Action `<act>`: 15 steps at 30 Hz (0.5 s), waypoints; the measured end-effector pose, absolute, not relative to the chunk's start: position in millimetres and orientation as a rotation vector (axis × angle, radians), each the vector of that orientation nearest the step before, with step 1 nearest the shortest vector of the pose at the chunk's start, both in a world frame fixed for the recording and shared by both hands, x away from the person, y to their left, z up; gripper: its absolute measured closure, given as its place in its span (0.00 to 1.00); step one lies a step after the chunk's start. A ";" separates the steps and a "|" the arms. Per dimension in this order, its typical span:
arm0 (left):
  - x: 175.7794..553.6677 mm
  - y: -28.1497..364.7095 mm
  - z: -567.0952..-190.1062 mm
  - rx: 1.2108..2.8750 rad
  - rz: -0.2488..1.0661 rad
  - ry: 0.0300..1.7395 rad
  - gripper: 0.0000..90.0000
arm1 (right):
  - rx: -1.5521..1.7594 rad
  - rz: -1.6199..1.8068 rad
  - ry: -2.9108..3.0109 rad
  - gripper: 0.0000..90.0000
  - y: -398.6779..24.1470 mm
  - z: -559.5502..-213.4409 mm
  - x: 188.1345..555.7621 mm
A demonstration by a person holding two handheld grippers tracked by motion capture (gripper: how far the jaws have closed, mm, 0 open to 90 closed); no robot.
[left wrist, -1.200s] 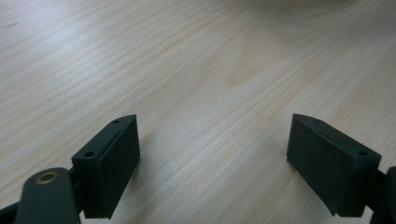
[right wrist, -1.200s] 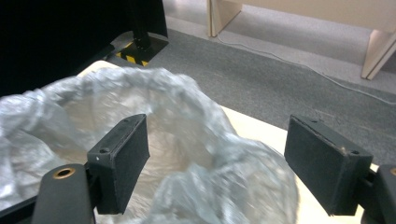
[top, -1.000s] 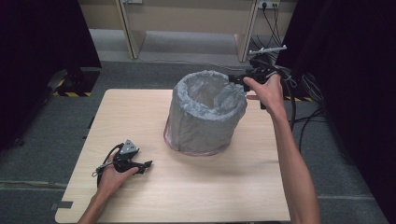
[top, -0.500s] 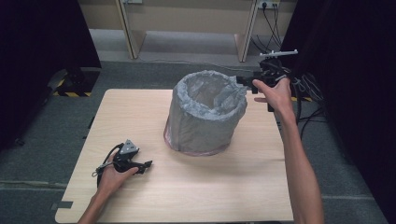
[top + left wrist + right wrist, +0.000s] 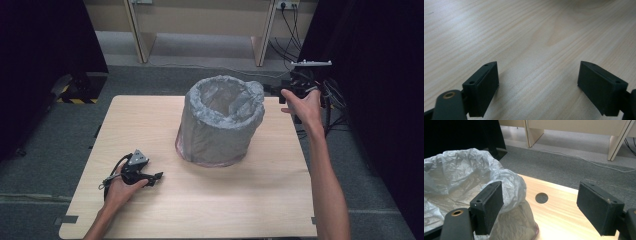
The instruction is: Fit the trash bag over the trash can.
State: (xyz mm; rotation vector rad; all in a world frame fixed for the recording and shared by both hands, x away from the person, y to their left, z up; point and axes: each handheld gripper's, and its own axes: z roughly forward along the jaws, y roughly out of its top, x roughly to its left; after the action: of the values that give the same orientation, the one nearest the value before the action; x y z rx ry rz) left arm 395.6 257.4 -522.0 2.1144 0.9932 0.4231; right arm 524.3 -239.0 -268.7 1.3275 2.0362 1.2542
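High view: bin [image 5: 215,135] lined with grey bag [image 5: 227,95]; both hand-held grippers wide, nothing held.

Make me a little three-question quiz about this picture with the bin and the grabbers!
1. True or false: the bag covers the bin's rim.
2. Which gripper rests low on the table: (a) left gripper or (b) right gripper?
3. What is between the right gripper's jaws?

Key:
1. True; grey plastic is folded over the rim.
2. (a), near the front left corner.
3. Nothing; they stand open beside the bag's rim.
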 end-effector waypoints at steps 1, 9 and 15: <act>395.6 257.4 -522.0 2.114 0.423 0.994 0.18 | 1.326 1.257 2.034 0.24 -239.9 -269.7 524.2; 395.6 257.4 -522.0 2.114 0.423 0.994 0.18 | 1.350 1.246 2.001 0.24 -251.5 -276.8 524.0; 395.5 257.3 -521.9 2.114 0.423 0.994 0.18 | 1.366 1.212 1.999 0.24 -258.9 -292.3 523.7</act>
State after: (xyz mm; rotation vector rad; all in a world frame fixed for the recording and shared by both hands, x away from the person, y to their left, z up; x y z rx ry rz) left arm 395.5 257.3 -521.9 2.1138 0.9940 0.4231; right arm 523.7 -258.9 -292.3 1.3662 1.9988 1.2123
